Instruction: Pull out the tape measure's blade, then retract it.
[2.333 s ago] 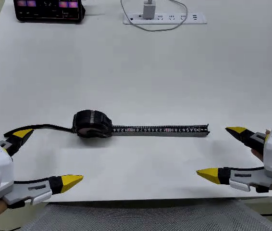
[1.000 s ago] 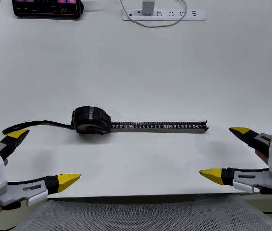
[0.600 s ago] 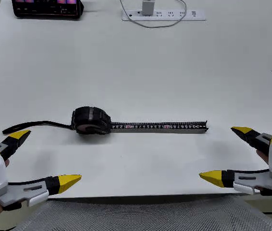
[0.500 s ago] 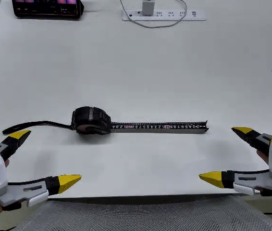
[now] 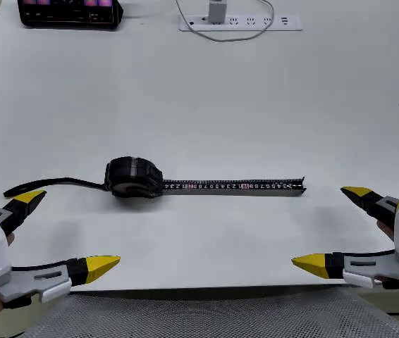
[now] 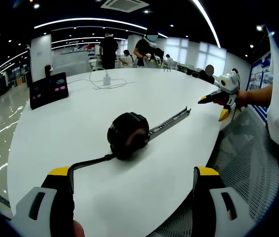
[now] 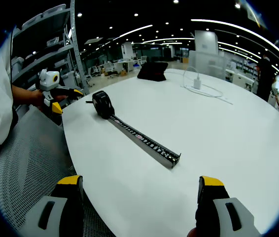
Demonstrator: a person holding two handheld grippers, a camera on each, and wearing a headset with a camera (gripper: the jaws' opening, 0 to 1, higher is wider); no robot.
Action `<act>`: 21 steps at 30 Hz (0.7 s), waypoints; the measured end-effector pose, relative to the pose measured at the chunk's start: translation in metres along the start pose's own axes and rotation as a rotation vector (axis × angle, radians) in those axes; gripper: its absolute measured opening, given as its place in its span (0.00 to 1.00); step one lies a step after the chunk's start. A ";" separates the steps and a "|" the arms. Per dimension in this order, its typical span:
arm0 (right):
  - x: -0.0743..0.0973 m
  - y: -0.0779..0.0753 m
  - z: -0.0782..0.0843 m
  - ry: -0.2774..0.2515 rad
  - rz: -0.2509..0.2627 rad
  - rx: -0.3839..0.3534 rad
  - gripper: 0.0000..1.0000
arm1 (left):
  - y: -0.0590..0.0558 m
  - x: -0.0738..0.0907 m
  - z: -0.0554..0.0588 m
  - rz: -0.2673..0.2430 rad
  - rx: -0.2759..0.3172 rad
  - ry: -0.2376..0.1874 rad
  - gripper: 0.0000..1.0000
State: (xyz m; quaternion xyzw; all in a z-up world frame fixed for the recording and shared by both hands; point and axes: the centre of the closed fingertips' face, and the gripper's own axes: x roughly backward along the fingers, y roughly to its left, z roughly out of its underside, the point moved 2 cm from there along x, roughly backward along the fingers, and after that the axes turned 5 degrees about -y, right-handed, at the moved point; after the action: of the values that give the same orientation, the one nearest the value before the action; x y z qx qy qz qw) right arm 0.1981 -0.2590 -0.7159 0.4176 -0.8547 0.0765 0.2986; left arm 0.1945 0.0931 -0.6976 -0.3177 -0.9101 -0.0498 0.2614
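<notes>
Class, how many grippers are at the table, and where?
2: the left gripper at the near-left edge beside the tape measure, the right gripper at the near-right edge, past the blade.

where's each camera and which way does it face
Head view: on the headset, looking forward and down at the tape measure on the table; left gripper and right gripper, open, at the bottom corners.
Left gripper view: on the left gripper, facing the case end; own jaws below, right gripper beyond.
Right gripper view: on the right gripper, facing the blade tip; own jaws below, left gripper beyond.
Shared: both gripper views see the tape measure from opposite ends.
</notes>
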 end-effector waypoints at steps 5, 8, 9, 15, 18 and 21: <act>0.000 0.000 0.000 0.000 0.002 0.000 0.95 | -0.002 -0.002 -0.001 0.009 -0.004 -0.003 0.99; 0.000 -0.001 0.000 0.000 0.002 -0.001 0.95 | -0.003 -0.004 -0.003 0.009 0.003 -0.005 0.99; 0.000 -0.001 0.000 0.001 0.003 0.000 0.95 | -0.004 -0.006 -0.004 0.008 0.005 -0.005 0.99; -0.001 -0.002 0.000 0.004 0.004 0.002 0.95 | -0.010 -0.013 -0.007 0.015 0.006 -0.008 0.99; -0.001 -0.002 0.000 0.003 0.003 0.002 0.95 | -0.011 -0.017 -0.009 0.016 0.009 -0.011 0.99; -0.001 -0.003 0.000 0.005 0.003 0.002 0.95 | -0.012 -0.020 -0.013 0.020 0.008 -0.019 0.99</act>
State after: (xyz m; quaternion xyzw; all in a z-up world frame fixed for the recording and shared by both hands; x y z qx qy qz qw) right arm 0.2005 -0.2601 -0.7172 0.4166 -0.8545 0.0788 0.3001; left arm 0.2063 0.0687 -0.6958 -0.3264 -0.9094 -0.0407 0.2547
